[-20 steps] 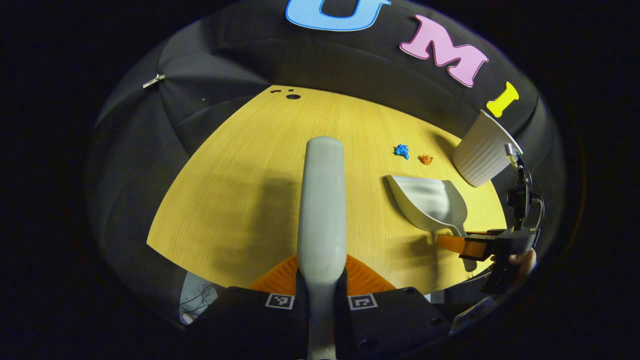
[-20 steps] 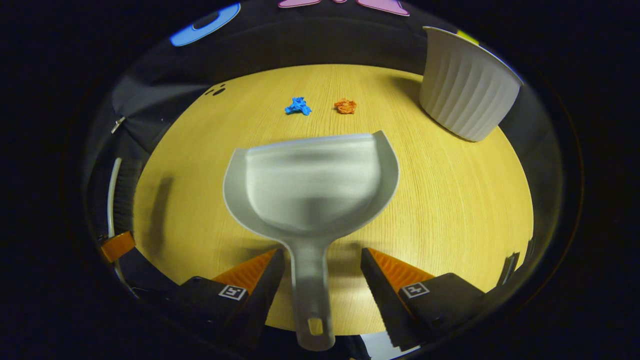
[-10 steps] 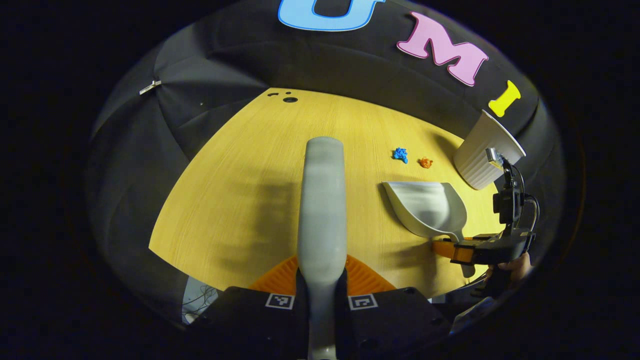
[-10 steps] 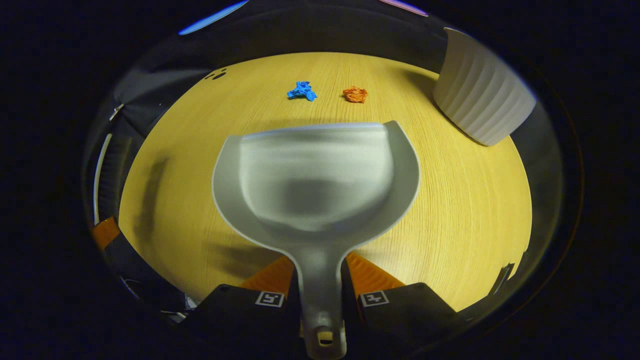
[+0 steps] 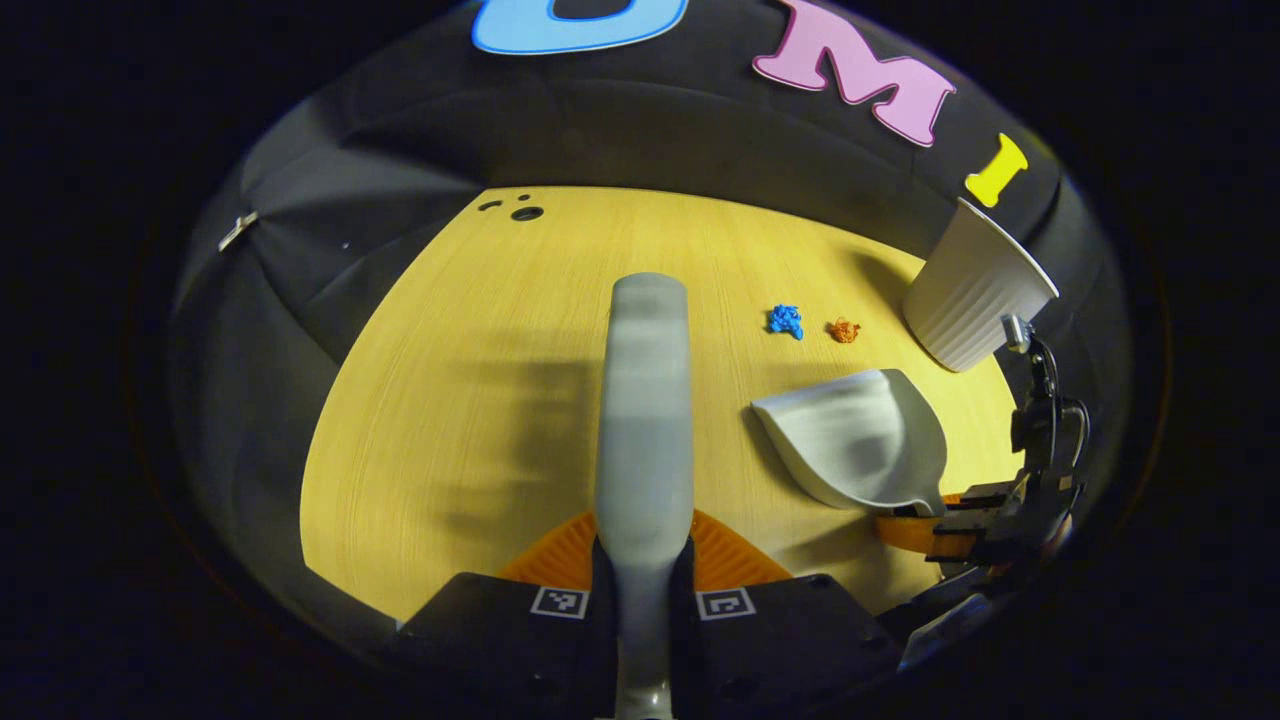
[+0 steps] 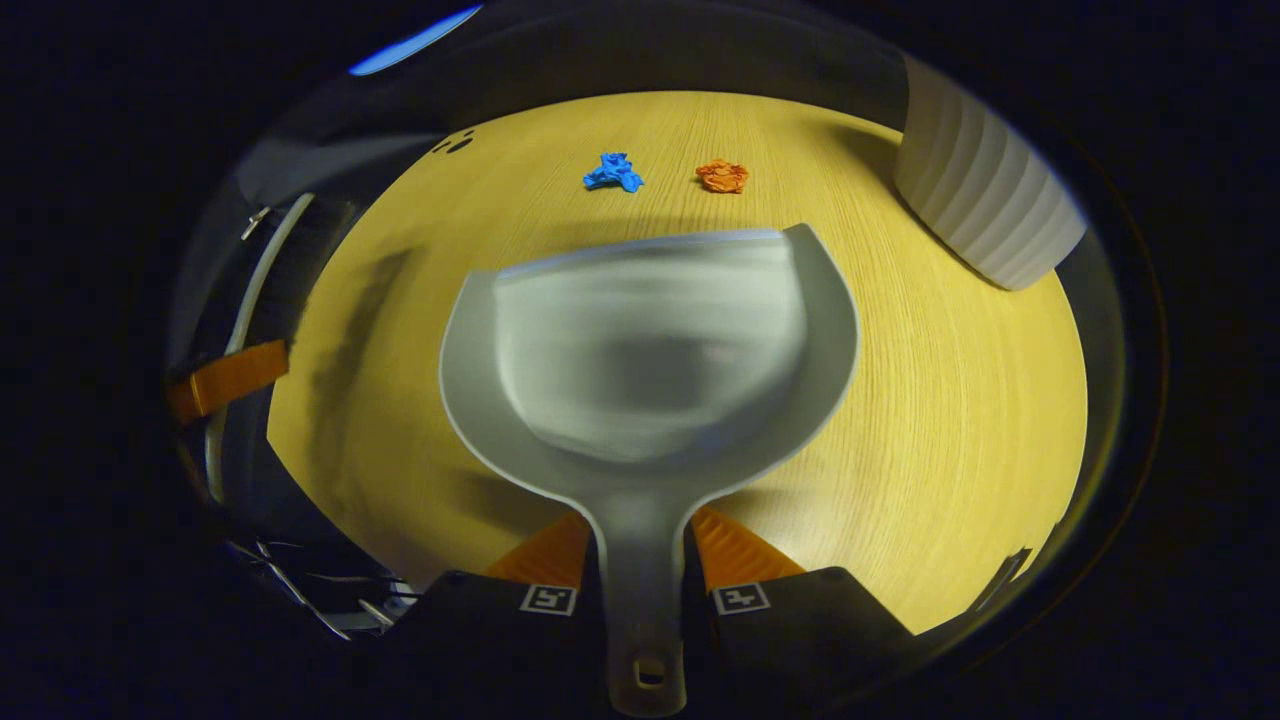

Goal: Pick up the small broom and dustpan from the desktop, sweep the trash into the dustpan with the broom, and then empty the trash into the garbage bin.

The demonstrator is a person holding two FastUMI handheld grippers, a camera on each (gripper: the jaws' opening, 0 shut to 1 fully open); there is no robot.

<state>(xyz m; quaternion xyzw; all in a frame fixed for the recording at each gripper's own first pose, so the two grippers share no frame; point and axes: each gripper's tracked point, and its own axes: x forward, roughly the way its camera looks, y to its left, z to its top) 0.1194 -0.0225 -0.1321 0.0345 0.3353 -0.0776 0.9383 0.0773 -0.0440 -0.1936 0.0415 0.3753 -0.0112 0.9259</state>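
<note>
Gripping the broom [image 5: 643, 400] in your left gripper [image 5: 642, 545], jaws clamped; right gripper [image 6: 641, 545] clamps the dustpan [image 6: 650, 350], trash scraps [image 6: 613, 172] beyond.

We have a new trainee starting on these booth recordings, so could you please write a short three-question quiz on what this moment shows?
1. True or false: the right gripper is closed on the handle of the grey plastic dustpan.
2. How many crumpled scraps of trash lie on the yellow wooden desktop, and what colours are they?
3. Multiple choice: the left gripper holds (A) the white ribbed garbage bin, (B) the grey handle of the small broom, (C) nothing.

Key
1. True: both fingers press on the handle.
2. Two: a blue scrap and an orange scrap, beyond the dustpan's front edge.
3. B.
</note>
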